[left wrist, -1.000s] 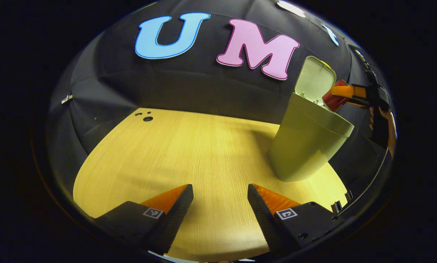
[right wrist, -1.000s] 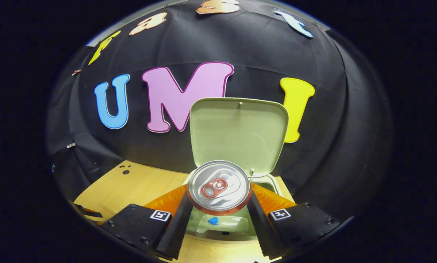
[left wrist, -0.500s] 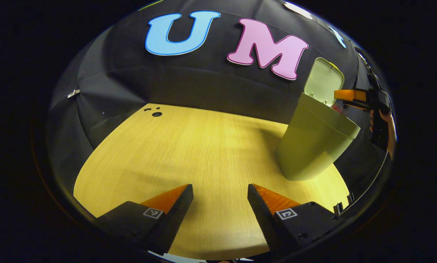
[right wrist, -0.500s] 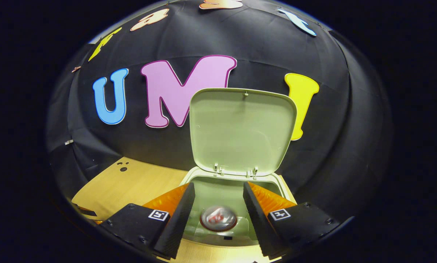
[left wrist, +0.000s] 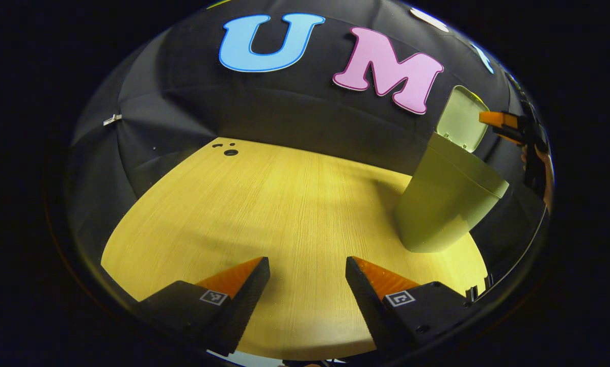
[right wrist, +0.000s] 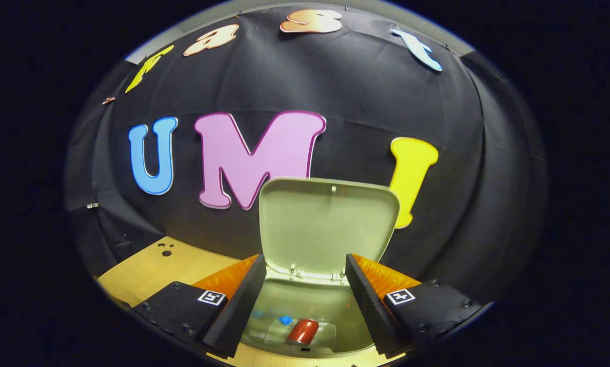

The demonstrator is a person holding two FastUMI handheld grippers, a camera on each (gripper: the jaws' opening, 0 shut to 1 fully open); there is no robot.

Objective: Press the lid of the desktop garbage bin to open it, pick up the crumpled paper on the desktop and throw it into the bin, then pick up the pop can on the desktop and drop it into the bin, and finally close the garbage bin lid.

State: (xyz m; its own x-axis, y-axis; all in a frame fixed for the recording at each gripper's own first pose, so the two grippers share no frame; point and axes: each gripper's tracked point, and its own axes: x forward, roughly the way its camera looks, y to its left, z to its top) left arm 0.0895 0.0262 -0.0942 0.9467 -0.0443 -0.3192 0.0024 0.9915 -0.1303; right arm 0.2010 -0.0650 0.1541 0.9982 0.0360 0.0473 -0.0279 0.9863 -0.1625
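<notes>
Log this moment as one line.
pop can: in bin | lid: open | right gripper: open above | left gripper: open, idle

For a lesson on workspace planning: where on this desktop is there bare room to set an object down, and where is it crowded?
Free: the broad wooden desktop from the left claw back to the cable holes. Crowded: the right side, where the garbage bin stands with its lid up and the right claw above its mouth.

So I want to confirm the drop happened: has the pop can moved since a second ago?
Yes. The pop can has left the right gripper, whose fingers now stand open, and lies down inside the garbage bin, below the raised lid.
</notes>
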